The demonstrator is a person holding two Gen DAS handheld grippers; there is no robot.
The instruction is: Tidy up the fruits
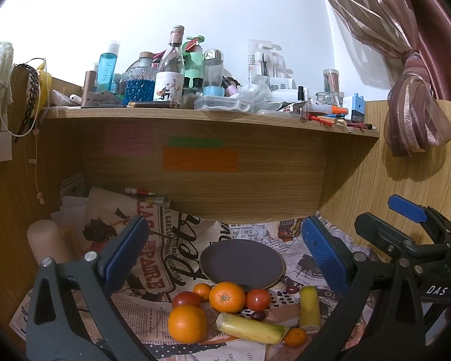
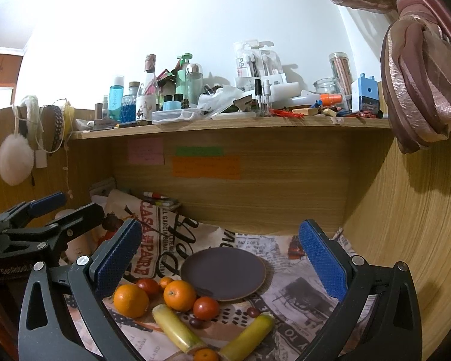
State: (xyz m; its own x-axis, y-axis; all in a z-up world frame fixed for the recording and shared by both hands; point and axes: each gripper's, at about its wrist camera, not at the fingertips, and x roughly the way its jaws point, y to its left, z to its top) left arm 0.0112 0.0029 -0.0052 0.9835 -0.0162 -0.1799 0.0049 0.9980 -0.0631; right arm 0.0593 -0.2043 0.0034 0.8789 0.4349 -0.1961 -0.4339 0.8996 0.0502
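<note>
Two sets of blue-padded tongs hover side by side above a desk point(image 1: 339, 180) covered in printed newspaper point(image 1: 153, 273), under a cluttered shelf point(image 1: 210, 117). Both are spread wide and hold nothing: the left tongs point(image 1: 225, 249) frame the scene in the left wrist view, the right tongs point(image 2: 222, 255) in the right wrist view.

The fruit lies in a loose cluster on the paper, directly ahead of and below both pairs, on the near side of an empty dark plate point(image 1: 243, 263). Nearest the plate's front rim sits a round orange point(image 1: 227, 297), with a tomato point(image 1: 257, 299) touching its right side. A second, larger orange point(image 1: 187, 323) lies nearer the left tongs' left pad.

Two yellow-green stalk pieces (possibly sugarcane; hard to tell) lie closest to the cameras. One stalk piece point(image 1: 251, 327) lies almost crosswise, its long axis running left to right; the other stalk piece point(image 1: 309, 308) points roughly away, toward the plate.

The plate looks like the likely destination. The cluster sits left of centre in the right wrist view, so the left tongs appear better placed for it.
</note>
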